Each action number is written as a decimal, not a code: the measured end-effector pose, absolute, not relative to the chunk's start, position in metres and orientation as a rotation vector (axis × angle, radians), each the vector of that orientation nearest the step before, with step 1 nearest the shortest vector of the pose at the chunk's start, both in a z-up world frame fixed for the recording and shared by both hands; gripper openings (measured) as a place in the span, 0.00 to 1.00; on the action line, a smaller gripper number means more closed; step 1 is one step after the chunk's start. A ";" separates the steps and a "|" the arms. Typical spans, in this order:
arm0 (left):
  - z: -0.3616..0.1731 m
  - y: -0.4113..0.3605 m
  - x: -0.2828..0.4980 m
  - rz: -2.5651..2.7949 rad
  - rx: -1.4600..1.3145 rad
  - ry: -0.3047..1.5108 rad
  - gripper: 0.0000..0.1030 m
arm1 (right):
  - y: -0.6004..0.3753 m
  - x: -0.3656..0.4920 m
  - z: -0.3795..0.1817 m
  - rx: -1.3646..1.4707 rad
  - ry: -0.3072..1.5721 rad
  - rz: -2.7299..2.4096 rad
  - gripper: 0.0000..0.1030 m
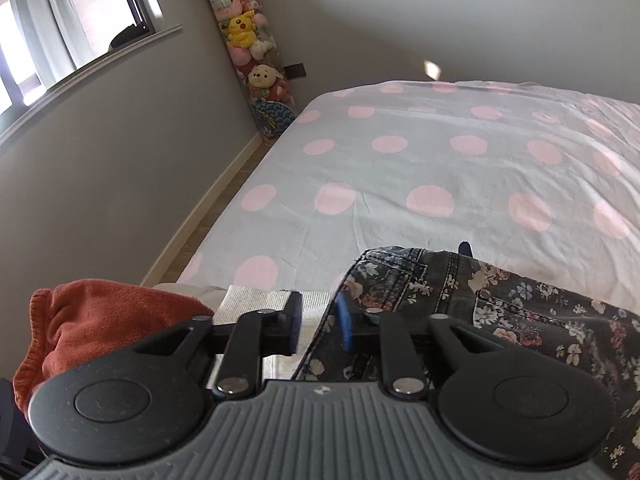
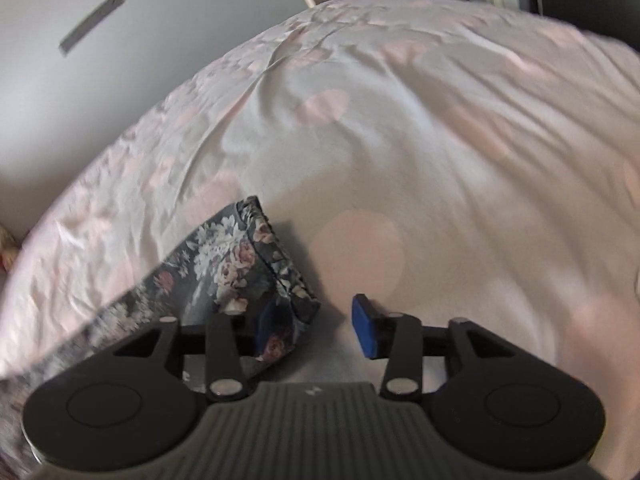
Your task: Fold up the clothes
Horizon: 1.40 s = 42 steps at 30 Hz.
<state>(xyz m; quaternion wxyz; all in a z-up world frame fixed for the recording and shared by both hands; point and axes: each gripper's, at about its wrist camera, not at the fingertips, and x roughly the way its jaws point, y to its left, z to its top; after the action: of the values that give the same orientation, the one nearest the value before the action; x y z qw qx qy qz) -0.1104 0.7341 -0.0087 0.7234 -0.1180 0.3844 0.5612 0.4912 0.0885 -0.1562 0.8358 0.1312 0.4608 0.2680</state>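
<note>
Dark floral denim jeans (image 1: 500, 304) lie on the bed with the pink-dotted sheet (image 1: 420, 168). My left gripper (image 1: 318, 326) is open, its right pad at the jeans' waistband edge and its left pad over a white striped cloth (image 1: 256, 298). In the right wrist view a floral leg end (image 2: 240, 264) of the jeans lies over my right gripper's left pad. My right gripper (image 2: 316, 330) is open, with the hem edge between the jaws near the left one. That view is blurred.
An orange-red garment (image 1: 88, 328) lies at the bed's near left corner. A tall tube of plush toys (image 1: 252, 52) stands in the room corner beyond the bed. A grey wall and window (image 1: 60, 32) run along the left side.
</note>
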 end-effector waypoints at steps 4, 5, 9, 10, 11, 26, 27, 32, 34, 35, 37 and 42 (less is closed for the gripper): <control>0.004 0.720 -0.118 1.259 -0.253 0.795 0.39 | 0.066 0.478 -0.167 0.431 1.023 0.574 0.33; 0.008 0.714 -0.119 1.257 -0.249 0.782 0.39 | 0.063 0.474 -0.169 0.439 1.028 0.576 0.30; 0.022 0.690 -0.115 1.213 -0.215 0.765 0.42 | 0.068 0.464 -0.178 0.425 1.023 0.603 0.27; 0.024 0.686 -0.113 1.204 -0.210 0.772 0.43 | 0.070 0.464 -0.179 0.435 1.020 0.608 0.27; 0.025 0.682 -0.111 1.198 -0.207 0.779 0.43 | 0.072 0.464 -0.180 0.445 1.017 0.614 0.27; 0.033 0.649 -0.115 1.173 -0.164 0.873 0.45 | 0.104 0.472 -0.153 0.334 0.890 0.539 0.11; 0.034 0.648 -0.116 1.173 -0.163 0.878 0.45 | 0.105 0.471 -0.142 0.285 0.849 0.542 0.10; 0.034 0.643 -0.119 1.165 -0.176 0.889 0.45 | 0.088 0.487 -0.108 0.184 0.754 0.459 0.10; 0.031 0.641 -0.117 1.150 -0.184 0.892 0.45 | 0.071 0.501 -0.105 0.167 0.763 0.413 0.10; 0.029 0.641 -0.114 1.141 -0.188 0.895 0.45 | 0.061 0.507 -0.105 0.155 0.770 0.398 0.10; 0.022 0.639 -0.107 1.119 -0.197 0.907 0.45 | 0.046 0.516 -0.107 0.129 0.785 0.388 0.10; 0.001 0.634 -0.074 1.018 -0.212 0.945 0.47 | 0.035 0.520 -0.120 0.055 0.771 0.325 0.10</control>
<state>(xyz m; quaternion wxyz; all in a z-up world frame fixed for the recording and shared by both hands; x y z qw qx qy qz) -0.0737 0.6339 0.0007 0.7632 -0.0977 0.4344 0.4683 0.5203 0.0355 -0.1198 0.9134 0.0267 0.3742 0.1579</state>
